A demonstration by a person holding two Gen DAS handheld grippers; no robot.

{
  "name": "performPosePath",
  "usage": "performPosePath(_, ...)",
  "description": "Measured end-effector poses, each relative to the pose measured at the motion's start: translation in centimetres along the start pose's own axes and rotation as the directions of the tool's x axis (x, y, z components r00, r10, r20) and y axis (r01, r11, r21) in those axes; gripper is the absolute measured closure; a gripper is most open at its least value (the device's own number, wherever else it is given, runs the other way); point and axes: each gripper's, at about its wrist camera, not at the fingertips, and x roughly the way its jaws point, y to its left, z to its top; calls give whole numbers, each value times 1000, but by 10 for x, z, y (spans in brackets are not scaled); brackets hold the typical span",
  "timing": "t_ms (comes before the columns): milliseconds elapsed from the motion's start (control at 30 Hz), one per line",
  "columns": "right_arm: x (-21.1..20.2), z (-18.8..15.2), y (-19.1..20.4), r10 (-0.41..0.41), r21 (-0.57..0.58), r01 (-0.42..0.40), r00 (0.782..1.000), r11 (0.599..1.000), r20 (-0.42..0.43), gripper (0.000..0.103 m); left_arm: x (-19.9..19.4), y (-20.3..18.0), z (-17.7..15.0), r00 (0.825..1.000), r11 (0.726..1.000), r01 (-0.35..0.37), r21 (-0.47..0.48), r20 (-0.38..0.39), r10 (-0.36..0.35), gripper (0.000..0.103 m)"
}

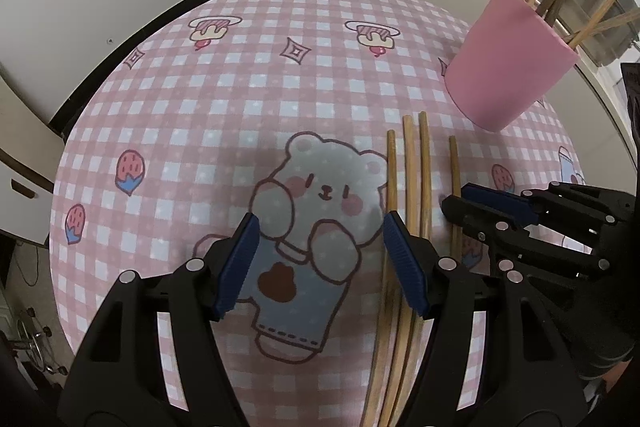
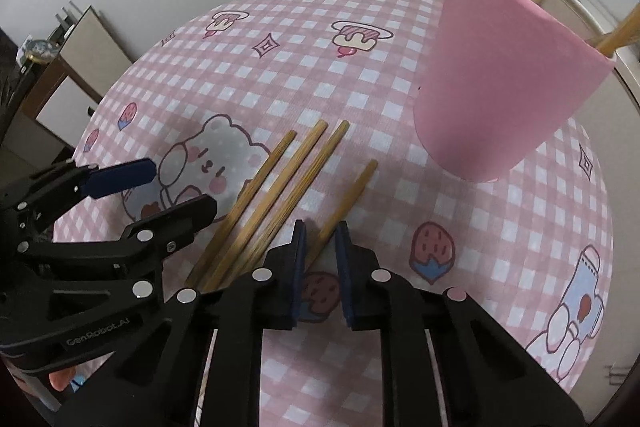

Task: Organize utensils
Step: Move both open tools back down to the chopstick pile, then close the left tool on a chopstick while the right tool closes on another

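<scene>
Progress, judged from how things lie: partly done. The pink cup [image 1: 508, 67] stands in the upper right of the left wrist view and already holds several chopsticks, which lean out over its rim; the exact count cannot be told, since the tops run out of frame.

Remaining: four chopsticks lie on the checked cloth [image 1: 240, 99], in the lower centre of both views. Three [image 2: 264, 199] lie side by side, nearly touching, pointing toward the cup; the fourth chopstick [image 2: 344, 199] lies just beside them on the cup side, apart from the group.

Right gripper [image 2: 321, 239]: low in the right wrist view; its jaws are drawn close together around the near end of the fourth chopstick, which runs between the blue pads [image 2: 300, 251]; whether the pads press on the wood yet cannot be told from either view; the stick lies flat on the cloth, not lifted.

Left gripper [image 1: 320, 259]: spread wide in the lower centre of its own view, holding nothing; its right pad sits over the three grouped sticks, and the bear print shows between the jaws.

Judgement: one stick is being taken; it and the three others are left to go into the cup, which stands near, above and right of the sticks.
</scene>
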Motion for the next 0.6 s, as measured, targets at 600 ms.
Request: performPosePath(600, -2, 2, -17, 61, -11, -61, 997, 998, -37, 95, 18, -46, 7, 996, 984, -83, 156, -10, 85, 61)
